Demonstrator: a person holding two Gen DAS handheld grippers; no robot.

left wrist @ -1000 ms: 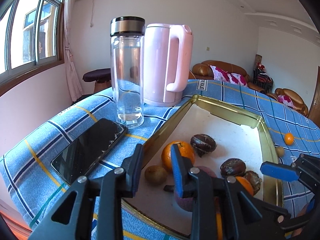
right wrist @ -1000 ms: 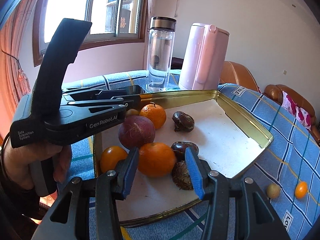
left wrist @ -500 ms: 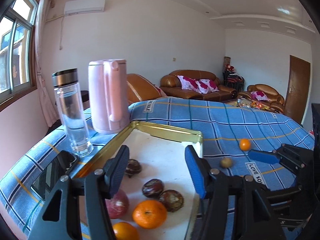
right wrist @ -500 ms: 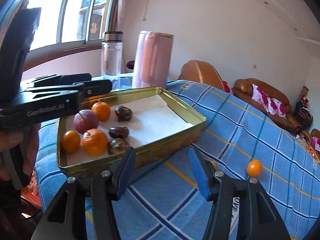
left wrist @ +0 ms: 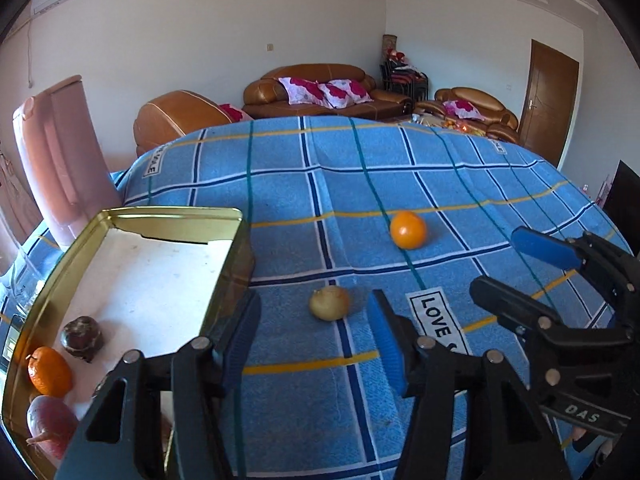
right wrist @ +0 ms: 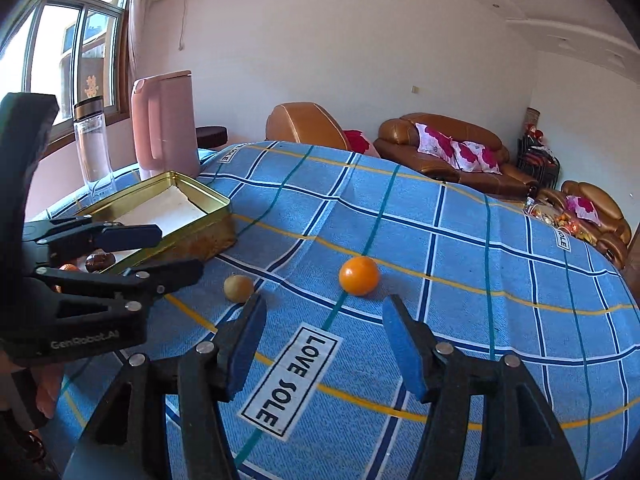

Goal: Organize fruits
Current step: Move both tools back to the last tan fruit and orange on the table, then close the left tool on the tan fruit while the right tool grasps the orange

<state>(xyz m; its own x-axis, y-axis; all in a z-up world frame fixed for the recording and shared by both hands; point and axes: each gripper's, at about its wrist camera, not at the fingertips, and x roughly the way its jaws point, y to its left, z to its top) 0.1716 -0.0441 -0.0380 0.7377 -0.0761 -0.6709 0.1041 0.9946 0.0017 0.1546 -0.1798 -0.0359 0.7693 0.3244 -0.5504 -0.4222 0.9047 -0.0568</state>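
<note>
A small orange [left wrist: 408, 229] [right wrist: 359, 275] and a small tan fruit [left wrist: 329, 302] [right wrist: 238, 288] lie loose on the blue checked cloth. A gold tin tray [left wrist: 168, 213] [right wrist: 216, 200] holds an orange [left wrist: 49, 371], a dark brown fruit [left wrist: 82, 337] and a reddish-purple fruit [left wrist: 50, 424]. My left gripper [left wrist: 312, 338] is open and empty, just short of the tan fruit. My right gripper [right wrist: 324, 344] is open and empty, just short of the loose orange. Each gripper shows in the other's view, the right [left wrist: 560, 280] and the left [right wrist: 132, 252].
A pink kettle [left wrist: 60, 160] [right wrist: 166, 124] and a glass bottle [right wrist: 92, 144] stand behind the tray. A "LOVE SOLE" label [right wrist: 292, 376] is sewn on the cloth. Brown sofas [left wrist: 320, 92] stand beyond the table.
Both grippers have swung right, away from the tray, and now face the two loose fruits on the cloth. Both stay open and empty.
</note>
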